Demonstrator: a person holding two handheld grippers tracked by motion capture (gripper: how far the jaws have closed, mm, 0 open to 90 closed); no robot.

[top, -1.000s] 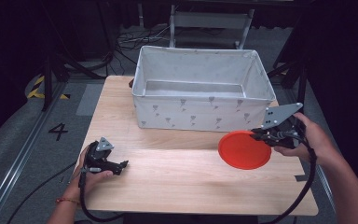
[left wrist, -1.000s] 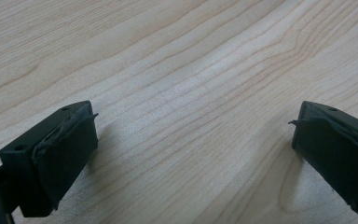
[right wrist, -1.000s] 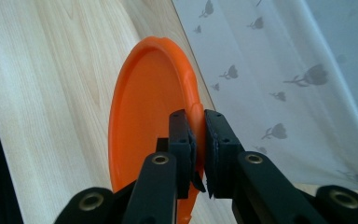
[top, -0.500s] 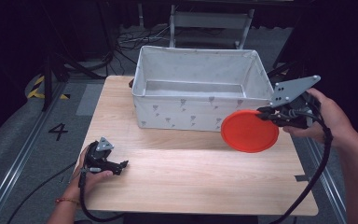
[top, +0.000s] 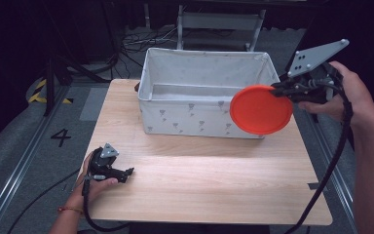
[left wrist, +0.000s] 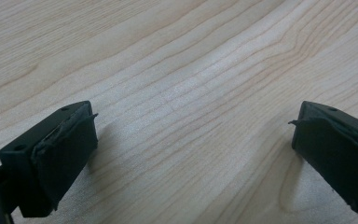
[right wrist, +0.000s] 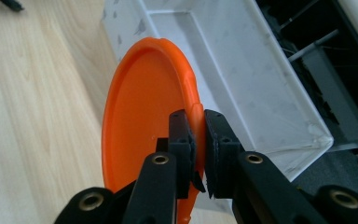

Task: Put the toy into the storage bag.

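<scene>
From the high view: a pale wooden table (top: 209,180) stands on grey floor, dark room behind, cables and a metal frame beyond the white fabric bin (top: 207,100). That bin sits at the table's far side, and it's our landmark. A black "4" marks the floor well to the bin's left. The left gripper (top: 126,172) rests on the table, well in front of the bin's left corner, held in the left hand (top: 97,183). The right gripper (top: 278,90) is up in the air at the bin's right end, pinching the rim of an orange disc (top: 261,109) that hangs tilted in front of the bin's right front corner. A second ago that disc lay flat on the table in front of the bin's right corner; now it is lifted clear and tipped up on edge. The left gripper hasn't budged.

Left gripper view: jaws spread wide, nothing between them, wood grain beneath. The jaw bases are cut off at the frame's edges.

Right gripper view: the jaws are clamped tight on the orange disc (right wrist: 144,112), edge-on, with the bin's interior (right wrist: 242,70) just beyond it. The disc's lower rim is hidden behind the jaws.
</scene>
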